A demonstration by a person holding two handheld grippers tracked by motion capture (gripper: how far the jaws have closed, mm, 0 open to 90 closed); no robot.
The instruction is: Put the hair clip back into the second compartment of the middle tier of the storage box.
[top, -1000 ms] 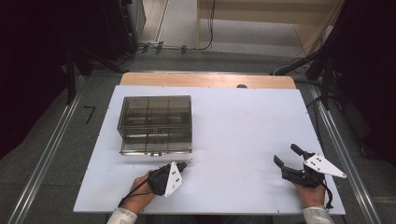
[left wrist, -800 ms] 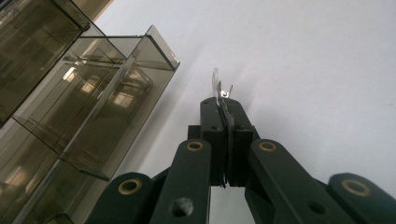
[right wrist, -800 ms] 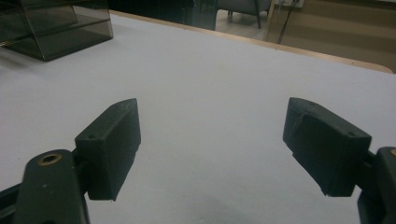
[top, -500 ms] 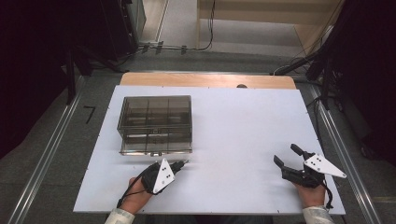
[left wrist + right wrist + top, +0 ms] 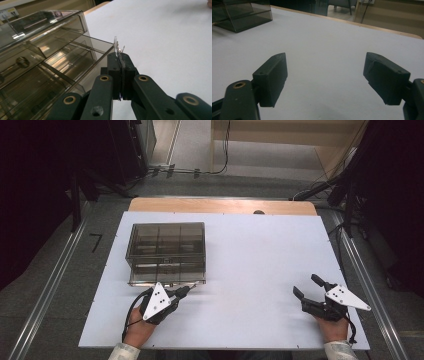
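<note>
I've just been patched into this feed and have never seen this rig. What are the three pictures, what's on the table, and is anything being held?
No robot here: a person holds a hand-operated two-jaw tool in each hand. The high view looks down on the white table. The other two pictures come from cameras riding on each tool, looking along its black jaws. On the table stands a smoky clear plastic organizer box with compartments. The left tool is shut on a small clear tab with a metal bit at the box's near edge; what the tab belongs to I cannot tell. The right tool is open, holding nothing, above bare table.
</note>
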